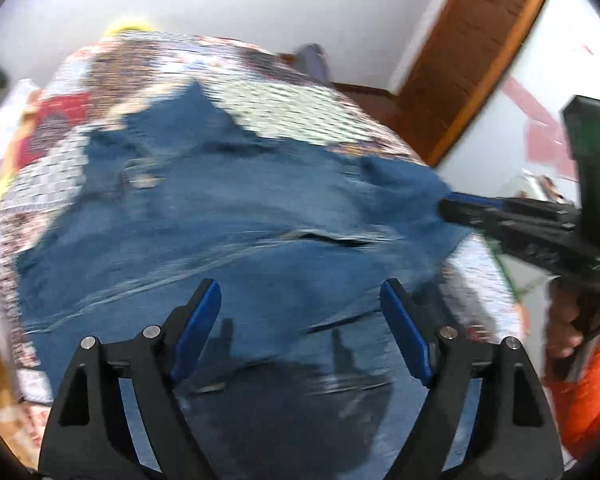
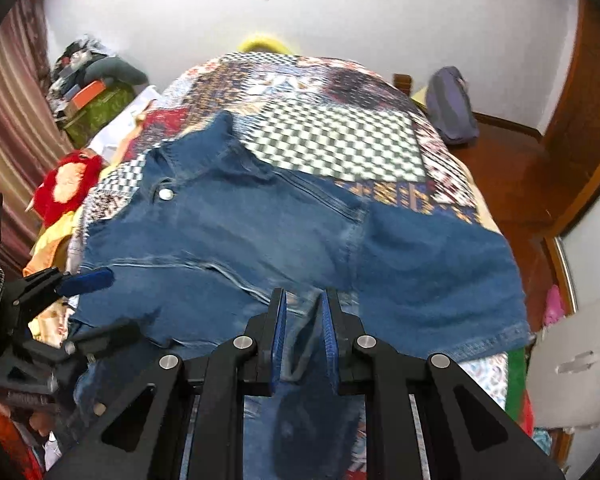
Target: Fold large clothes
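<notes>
Tongs of the left gripper [image 1: 300, 320] are spread wide over the denim garment [image 2: 260, 232], nothing caught between them; a fold of that denim is pinched by the right gripper [image 2: 303, 336]. Most of the garment is spread across the patchwork bedspread [image 2: 340, 136] (left view blurred), with a red plush toy [image 2: 66, 184] beside it.

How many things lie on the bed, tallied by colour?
Blue: 1, the denim garment
Red: 1, the plush toy at the bed's edge
Yellow: 1, the pillow at the far end, partly hidden
Total: 3, on the patchwork bedspread
</notes>
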